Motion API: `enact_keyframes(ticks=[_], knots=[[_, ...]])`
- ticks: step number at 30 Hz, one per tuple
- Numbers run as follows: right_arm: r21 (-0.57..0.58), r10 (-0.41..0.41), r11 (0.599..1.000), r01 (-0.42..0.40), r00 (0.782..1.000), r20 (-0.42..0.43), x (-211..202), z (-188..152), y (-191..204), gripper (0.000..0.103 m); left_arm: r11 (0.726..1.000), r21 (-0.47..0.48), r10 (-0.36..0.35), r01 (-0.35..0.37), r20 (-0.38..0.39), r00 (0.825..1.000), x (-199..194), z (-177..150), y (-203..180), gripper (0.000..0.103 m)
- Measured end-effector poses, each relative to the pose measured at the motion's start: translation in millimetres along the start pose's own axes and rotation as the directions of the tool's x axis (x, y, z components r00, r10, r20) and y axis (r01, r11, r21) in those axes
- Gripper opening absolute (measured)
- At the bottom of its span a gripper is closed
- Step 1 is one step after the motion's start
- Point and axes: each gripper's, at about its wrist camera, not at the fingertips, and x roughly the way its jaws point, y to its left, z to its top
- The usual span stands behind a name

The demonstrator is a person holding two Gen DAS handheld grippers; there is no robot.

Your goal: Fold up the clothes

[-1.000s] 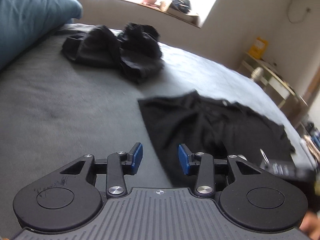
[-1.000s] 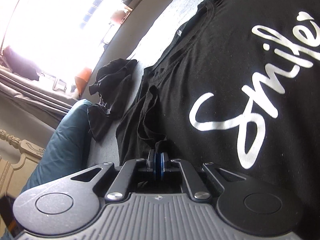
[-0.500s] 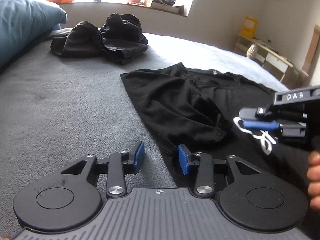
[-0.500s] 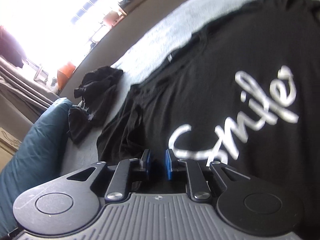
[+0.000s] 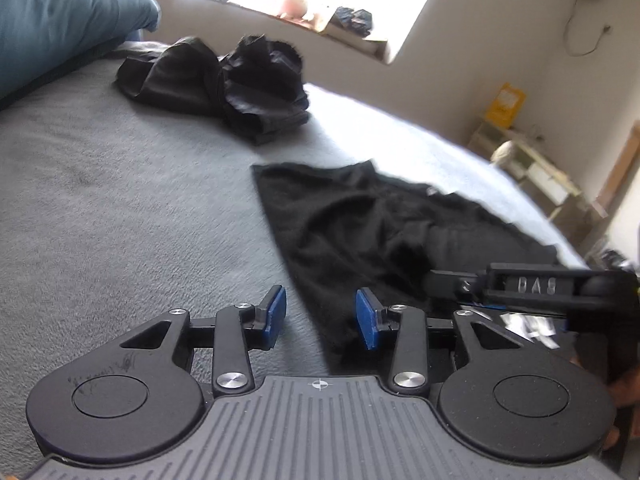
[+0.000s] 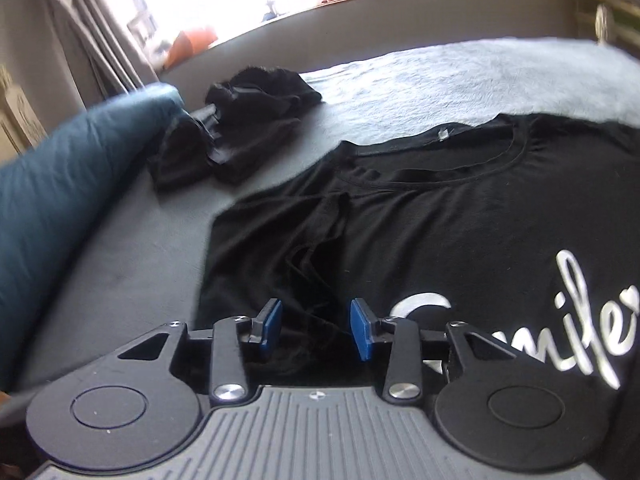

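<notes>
fabric lies loose here: a black t-shirt [image 6: 460,216] is spread front-up on the grey bed [image 5: 120,208], its round neckline toward the window and white script lettering [image 6: 572,320] across the chest; the sleeve on the near side [image 5: 360,232] is rumpled into soft ridges rather than lying flat; left gripper [image 5: 320,320] hovers at that hem edge with its blue-padded fingers [image 5: 276,312] partly apart and nothing between them; right gripper [image 6: 314,328] sits low over the crumpled sleeve, its jaws opening, and no cloth looks pinched by the pads, though the dark folds beneath make that hard to be sure of; to fold well, i would judge the sleeve should be smoothed flat first, then the side edge taken at two spaced points, near shoulder and near hem, and carried over in one level sweep so the thin knit does not bunch; the jersey is limp and will drape from any single pinch; the bed cover is a napped, slightly grippy fleece, so lifting beats dragging; further off lie a crumpled black heap [image 5: 224,84] and a teal pillow [image 5: 60,16].
</notes>
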Motion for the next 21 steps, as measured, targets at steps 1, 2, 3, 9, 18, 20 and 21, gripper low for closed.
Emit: enact_keyframes(ticks=[1,2,3,9,18,20,21], knots=[[-0.014,-0.025,1.0,0.025,1.0,-0.012,3,-4,-1,0.035,1.0,-0.001,0.003,-0.003,0.014,1.0,0,-4,1,0.038],[-0.023,-0.043,0.999,0.043,0.999,-0.017,4,-7,-3,0.029,1.0,0.003,0.002,-0.002,0.036,0.999,-2,-9,3,0.038],[-0.029,-0.049,0.998,0.048,0.999,-0.015,1,-11,-6,0.027,1.0,0.012,0.003,-0.004,0.053,0.999,-4,-13,3,0.038],[-0.071,-0.091,0.993,0.09,0.996,-0.019,-13,-9,-15,0.027,0.999,0.037,0.003,-0.007,0.097,0.995,-5,-22,3,0.038],[0.168,0.122,0.978,-0.124,0.992,0.022,0,38,-43,0.035,0.996,-0.042,-0.07,0.075,0.114,0.991,-5,-23,20,0.038],[0.229,0.152,0.961,-0.154,0.988,0.027,14,53,-51,0.038,0.993,-0.065,-0.091,0.099,0.121,0.989,-5,-23,25,0.038],[0.258,0.162,0.953,-0.162,0.987,0.021,23,60,-55,0.038,0.991,-0.078,-0.102,0.112,0.124,0.987,-5,-24,27,0.038]])
